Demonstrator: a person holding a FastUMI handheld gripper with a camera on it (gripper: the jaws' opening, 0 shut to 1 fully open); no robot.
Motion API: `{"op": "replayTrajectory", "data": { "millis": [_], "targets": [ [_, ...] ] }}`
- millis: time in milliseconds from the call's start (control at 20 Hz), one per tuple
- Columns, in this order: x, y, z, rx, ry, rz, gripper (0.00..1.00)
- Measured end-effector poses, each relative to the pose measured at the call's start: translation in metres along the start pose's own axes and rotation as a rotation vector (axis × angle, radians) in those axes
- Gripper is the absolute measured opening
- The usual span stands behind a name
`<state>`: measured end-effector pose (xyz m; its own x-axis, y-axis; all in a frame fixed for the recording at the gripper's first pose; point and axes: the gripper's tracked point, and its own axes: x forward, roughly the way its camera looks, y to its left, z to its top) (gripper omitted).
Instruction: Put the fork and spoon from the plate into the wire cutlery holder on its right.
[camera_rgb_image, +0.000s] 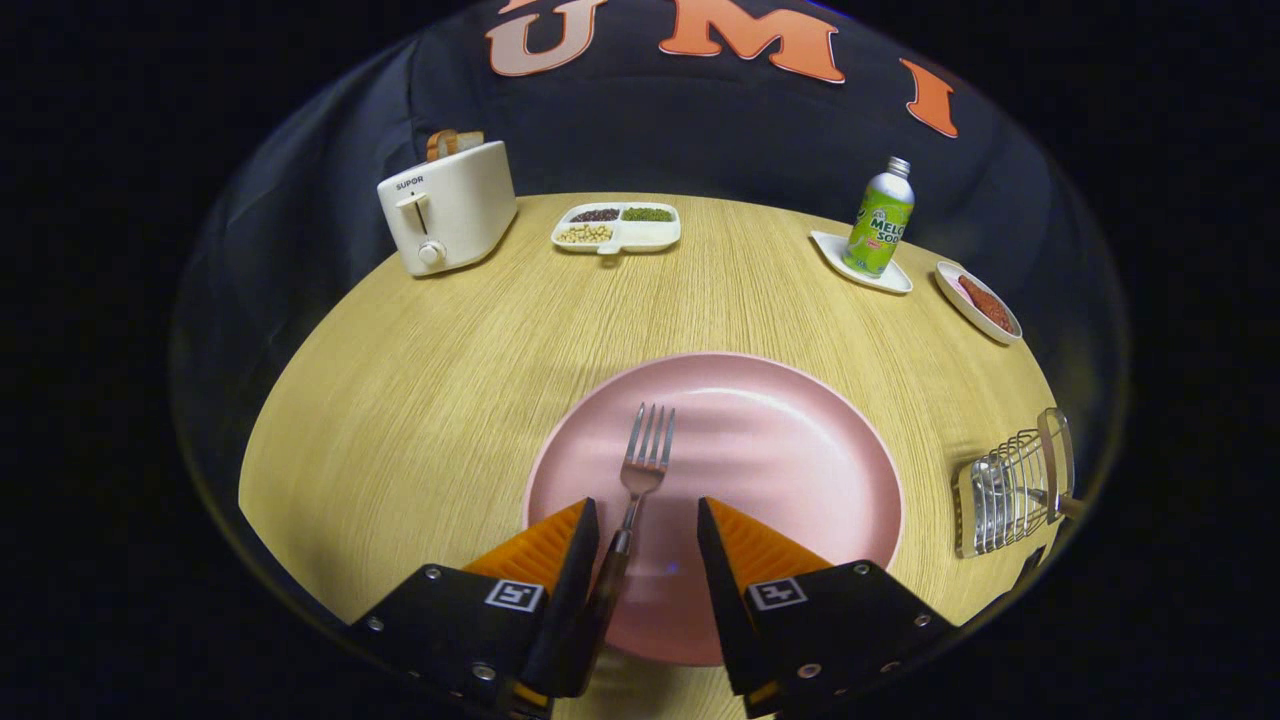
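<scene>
A metal fork (646, 452) lies on the pink plate (790, 450), tines pointing away from me. Its handle runs back between my gripper's (648, 506) fingers, close beside the left orange finger (545, 545). The fingers stand open just above the plate's near half, and the right finger (745, 545) is well apart from the fork. The wire cutlery holder (1010, 490) sits on the table to the right of the plate. A shiny utensil seems to rest inside it, with a handle sticking out to the right; I cannot tell which utensil it is.
At the back of the round wooden table (420, 400) stand a cream toaster (448, 205) with bread in it, a white divided dish (617, 228) of beans, a green soda bottle (881, 220) on a small white tray, and an oval dish (978, 300) of red food.
</scene>
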<state>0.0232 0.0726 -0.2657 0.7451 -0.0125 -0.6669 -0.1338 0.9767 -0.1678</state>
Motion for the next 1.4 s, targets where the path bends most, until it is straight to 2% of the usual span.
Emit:
{"op": "replayTrajectory", "data": {
  "millis": [200,400,950,1200,1400],
  "targets": [
    [0.004,0.001,-0.005,0.023,0.020,0.012,0.38],
    [-0.001,-0.004,-0.005,0.065,0.038,0.007,0.07],
    [-0.042,-0.023,0.016,0.082,0.026,0.067,0.04],
    [-0.067,-0.047,0.033,0.080,0.027,0.106,0.05],
    [-0.083,-0.085,0.041,0.076,0.025,0.090,0.05]
  ]
}}
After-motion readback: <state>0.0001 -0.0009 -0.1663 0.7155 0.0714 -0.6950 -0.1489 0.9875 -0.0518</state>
